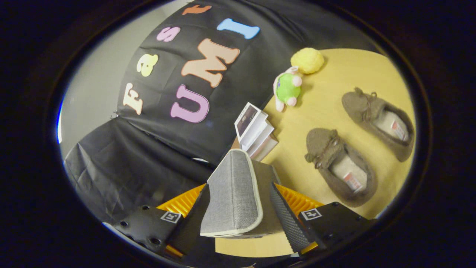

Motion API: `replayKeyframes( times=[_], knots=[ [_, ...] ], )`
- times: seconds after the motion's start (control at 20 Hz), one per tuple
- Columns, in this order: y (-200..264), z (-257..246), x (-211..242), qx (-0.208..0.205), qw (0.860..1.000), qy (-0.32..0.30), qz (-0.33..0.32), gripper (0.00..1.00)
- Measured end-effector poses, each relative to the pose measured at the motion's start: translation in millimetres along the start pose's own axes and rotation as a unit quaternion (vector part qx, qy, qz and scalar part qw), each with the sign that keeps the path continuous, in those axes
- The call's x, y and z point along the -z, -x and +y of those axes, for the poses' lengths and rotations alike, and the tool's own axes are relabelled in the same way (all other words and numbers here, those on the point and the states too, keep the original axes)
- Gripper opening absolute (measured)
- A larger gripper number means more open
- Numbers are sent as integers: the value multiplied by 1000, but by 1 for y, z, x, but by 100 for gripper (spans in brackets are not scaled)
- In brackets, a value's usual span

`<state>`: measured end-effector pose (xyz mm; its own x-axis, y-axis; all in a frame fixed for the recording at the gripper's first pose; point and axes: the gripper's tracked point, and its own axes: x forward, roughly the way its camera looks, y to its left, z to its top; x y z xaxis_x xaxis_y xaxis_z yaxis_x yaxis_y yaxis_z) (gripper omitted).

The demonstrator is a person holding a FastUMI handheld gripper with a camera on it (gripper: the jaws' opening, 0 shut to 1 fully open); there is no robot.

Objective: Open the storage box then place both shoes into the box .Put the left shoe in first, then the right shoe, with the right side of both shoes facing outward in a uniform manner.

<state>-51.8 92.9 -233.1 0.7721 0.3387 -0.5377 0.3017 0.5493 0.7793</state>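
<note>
- Gripper (238, 219): at the lower centre of the frame, its 2 fingers stand on either side of a grey fabric panel and appear to press on it from both sides — jaws narrowed to the thickness of the panel.
- Grey fabric lid (232, 193): this panel, with a pale trimmed edge, looks to be the lid or flap of the storage box (266, 178); it stands raised between the fingers, tilted in the view. The darker grey body shows just behind it, right of the panel. How far the box is opened cannot be told.
- 2 brown shoes lie on the yellow table (334, 74), right half of the frame, well apart from the box and outside it.
- Nearer shoe (340, 171): centre right, beyond the right finger.
- Farther shoe (379, 121): upper right of the nearer shoe, lying roughly parallel to it.
- Small stack of books (256, 134): frame centre, just beyond the lid.
- Green plush toy (287, 89) and yellow fluffy ball (307, 60): upper centre-right, close together near the table's far edge.
</note>
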Motion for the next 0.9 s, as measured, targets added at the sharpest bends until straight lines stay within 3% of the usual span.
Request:
replayKeyframes(
  times=[0.15,0.7,0.9],
  knots=[
    [-8,-7,16,-2,998,-57,17,100],
    [-30,-30,63,4,987,-143,73,98],
    [-28,-25,63,-4,985,-151,77,73]
  ],
)
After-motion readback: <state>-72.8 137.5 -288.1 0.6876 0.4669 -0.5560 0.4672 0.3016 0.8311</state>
